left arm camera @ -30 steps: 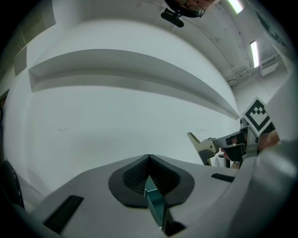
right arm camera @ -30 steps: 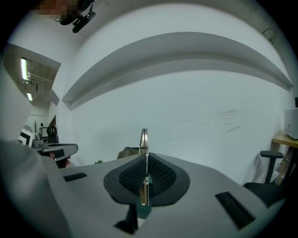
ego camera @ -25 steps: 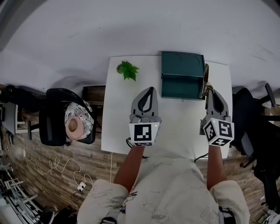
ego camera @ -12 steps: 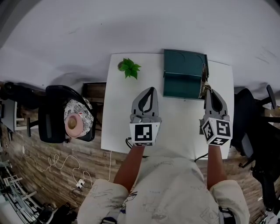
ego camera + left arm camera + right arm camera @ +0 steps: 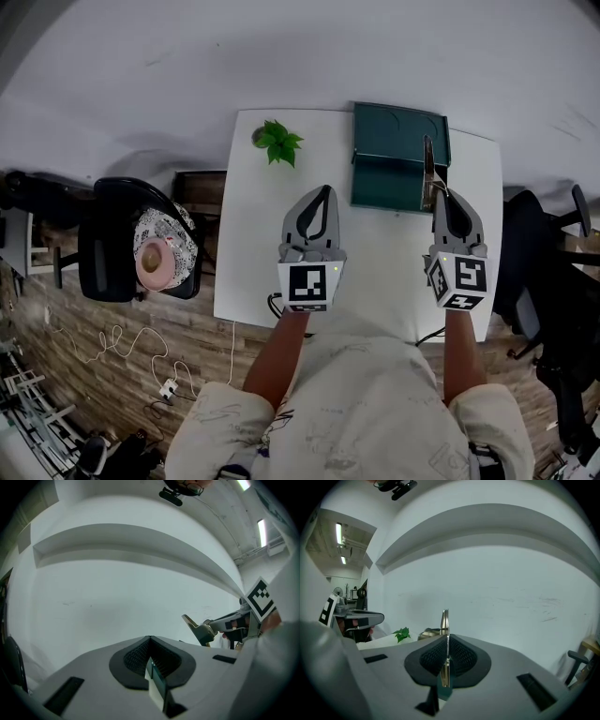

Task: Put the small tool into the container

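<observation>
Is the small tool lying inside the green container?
No, the small tool is clamped in the right gripper, not lying in the container.

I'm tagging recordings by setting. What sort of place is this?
Probably an office or workroom: a white table against a plain wall, a black office chair beside it, loose cables on the floor.

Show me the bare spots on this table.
Bare: the left strip of the table from the plant to the near edge, beside the left gripper; also the patch between both grippers, nearer than the green container. Crowded: the far right, where the right gripper holds the small tool.
</observation>
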Available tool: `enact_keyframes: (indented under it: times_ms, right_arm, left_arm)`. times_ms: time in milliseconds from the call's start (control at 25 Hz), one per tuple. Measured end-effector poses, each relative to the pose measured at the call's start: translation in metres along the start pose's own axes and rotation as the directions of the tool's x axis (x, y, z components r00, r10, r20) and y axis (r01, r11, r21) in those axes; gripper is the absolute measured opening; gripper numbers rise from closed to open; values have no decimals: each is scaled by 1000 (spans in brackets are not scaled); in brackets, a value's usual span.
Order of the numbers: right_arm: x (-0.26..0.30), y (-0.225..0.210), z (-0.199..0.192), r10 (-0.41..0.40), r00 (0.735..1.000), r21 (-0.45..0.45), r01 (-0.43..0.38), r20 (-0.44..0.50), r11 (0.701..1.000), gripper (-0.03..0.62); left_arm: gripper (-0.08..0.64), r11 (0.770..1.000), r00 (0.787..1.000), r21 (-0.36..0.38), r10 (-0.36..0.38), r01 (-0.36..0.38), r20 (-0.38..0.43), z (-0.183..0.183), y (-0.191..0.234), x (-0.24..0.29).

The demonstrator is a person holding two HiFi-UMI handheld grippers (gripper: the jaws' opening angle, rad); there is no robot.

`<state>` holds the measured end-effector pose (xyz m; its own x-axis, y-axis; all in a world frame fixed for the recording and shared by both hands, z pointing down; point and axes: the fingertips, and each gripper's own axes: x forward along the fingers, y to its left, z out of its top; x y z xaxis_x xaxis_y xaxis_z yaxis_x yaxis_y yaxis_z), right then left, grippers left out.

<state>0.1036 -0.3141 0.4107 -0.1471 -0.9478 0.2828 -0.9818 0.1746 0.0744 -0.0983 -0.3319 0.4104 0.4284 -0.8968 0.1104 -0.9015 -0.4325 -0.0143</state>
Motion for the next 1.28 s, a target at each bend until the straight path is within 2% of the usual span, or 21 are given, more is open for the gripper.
enact_keyframes:
  times_ms: [400, 720, 880, 1040, 1280]
  right_arm:
    - [15, 8, -5, 25, 999, -125, -30, -41, 992, 18]
    - [25, 19, -15, 40, 996, -240, -59, -83, 969, 18]
    - [29, 23, -20, 55, 993, -289, -84, -107, 954, 18]
    - [33, 28, -26, 61, 990, -324, -99, -126, 941, 17]
    - [38, 34, -38, 70, 985, -381, -125, -156, 916, 18]
  left_arm:
    - [6, 1000, 1000, -6, 1, -1, -11, -7, 3, 6]
    - [6, 1000, 1000, -14, 9, -9, -22, -13, 9, 7]
    - [6, 999, 998, -34, 11, -13, -58, -20, 9, 5]
    - [6, 1000, 999, -18, 10, -11, -32, -18, 11, 7]
    - [6, 1000, 999, -21, 10, -11, -45, -23, 12, 7]
